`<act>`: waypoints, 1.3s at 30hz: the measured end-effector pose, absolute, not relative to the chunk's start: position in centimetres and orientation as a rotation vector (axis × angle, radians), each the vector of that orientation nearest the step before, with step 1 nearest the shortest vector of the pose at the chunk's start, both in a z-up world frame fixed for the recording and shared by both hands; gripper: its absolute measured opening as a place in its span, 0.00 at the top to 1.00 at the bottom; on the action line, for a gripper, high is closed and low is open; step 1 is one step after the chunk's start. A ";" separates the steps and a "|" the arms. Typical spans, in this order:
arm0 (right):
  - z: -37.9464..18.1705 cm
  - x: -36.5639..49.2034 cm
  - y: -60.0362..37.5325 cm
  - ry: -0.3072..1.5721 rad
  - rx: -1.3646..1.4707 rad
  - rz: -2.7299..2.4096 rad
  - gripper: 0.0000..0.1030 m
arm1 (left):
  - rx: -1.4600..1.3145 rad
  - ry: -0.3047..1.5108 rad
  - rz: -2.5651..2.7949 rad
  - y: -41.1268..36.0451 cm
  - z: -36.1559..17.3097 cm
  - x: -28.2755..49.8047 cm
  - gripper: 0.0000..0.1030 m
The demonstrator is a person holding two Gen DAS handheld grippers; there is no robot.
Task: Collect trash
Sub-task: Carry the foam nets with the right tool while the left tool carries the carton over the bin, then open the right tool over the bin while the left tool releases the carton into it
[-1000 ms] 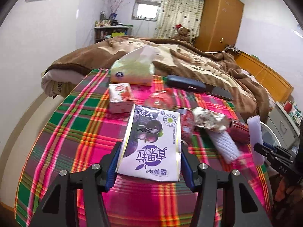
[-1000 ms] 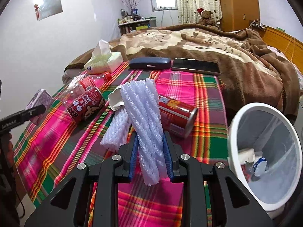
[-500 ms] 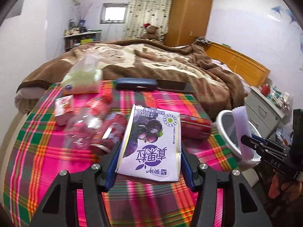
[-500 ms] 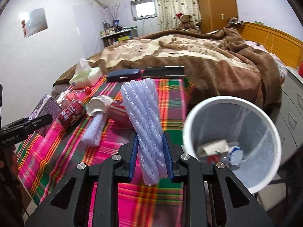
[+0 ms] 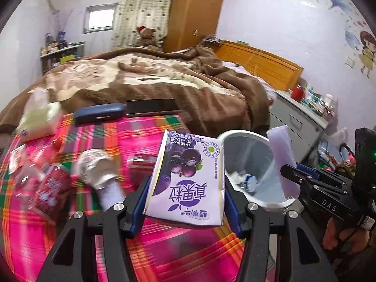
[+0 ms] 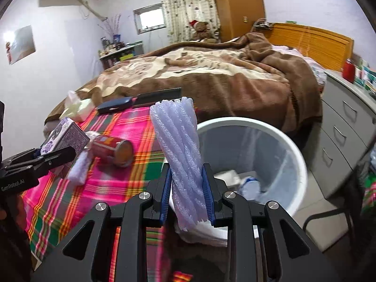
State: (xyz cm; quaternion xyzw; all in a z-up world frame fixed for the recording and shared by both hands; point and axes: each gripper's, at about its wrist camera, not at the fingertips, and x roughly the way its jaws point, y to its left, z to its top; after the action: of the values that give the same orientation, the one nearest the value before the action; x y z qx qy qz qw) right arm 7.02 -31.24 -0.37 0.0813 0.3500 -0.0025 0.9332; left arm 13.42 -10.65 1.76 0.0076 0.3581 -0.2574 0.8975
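With right gripper [image 6: 187, 196] clamping the foam [image 6: 181, 150] and left gripper [image 5: 185, 202] clamping the carton [image 5: 188, 178], I'd get each squarely above the bin [image 6: 270, 127] before letting go.

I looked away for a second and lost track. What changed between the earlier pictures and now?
Both claws swung from over the plaid tablecloth toward the white plastic bin. The right claw now has its white foam fruit net by the rim; the left claw follows with the purple milk carton. Nothing was released; the remaining litter stayed put.
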 end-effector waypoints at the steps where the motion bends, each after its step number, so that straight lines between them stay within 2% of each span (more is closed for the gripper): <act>1: -0.4 7.0 -31.9 0.716 0.173 -0.020 0.74 | 0.028 0.737 -0.549 -11.8 1.7 13.4 0.45; 15: -2.9 7.8 -36.9 0.792 0.211 -0.128 0.74 | 0.088 0.787 -0.694 -22.3 -0.1 15.0 0.45; 25: -4.1 8.0 -38.7 0.844 0.212 -0.136 0.73 | 0.094 0.836 -0.710 -25.2 -2.0 16.6 0.45; 28: -4.1 8.0 -38.7 0.839 0.206 -0.130 0.68 | 0.106 0.842 -0.698 -25.5 -2.3 16.9 0.44; 30: -4.0 8.1 -38.7 0.830 0.205 -0.123 0.59 | 0.093 0.847 -0.702 -25.5 -2.5 16.9 0.42; 32: -4.0 8.0 -38.7 0.824 0.199 -0.129 0.44 | 0.083 0.846 -0.692 -25.3 -2.5 16.9 0.35; 39: -3.8 7.9 -39.0 0.816 0.207 -0.143 0.44 | 0.059 0.845 -0.689 -24.4 -2.3 16.8 0.34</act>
State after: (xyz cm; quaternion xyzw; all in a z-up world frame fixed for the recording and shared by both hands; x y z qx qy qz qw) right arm 7.87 -38.96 -3.84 0.1005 0.3956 -0.0693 0.9103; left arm 16.83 -24.42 -2.27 0.0281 0.4016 -0.3276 0.8547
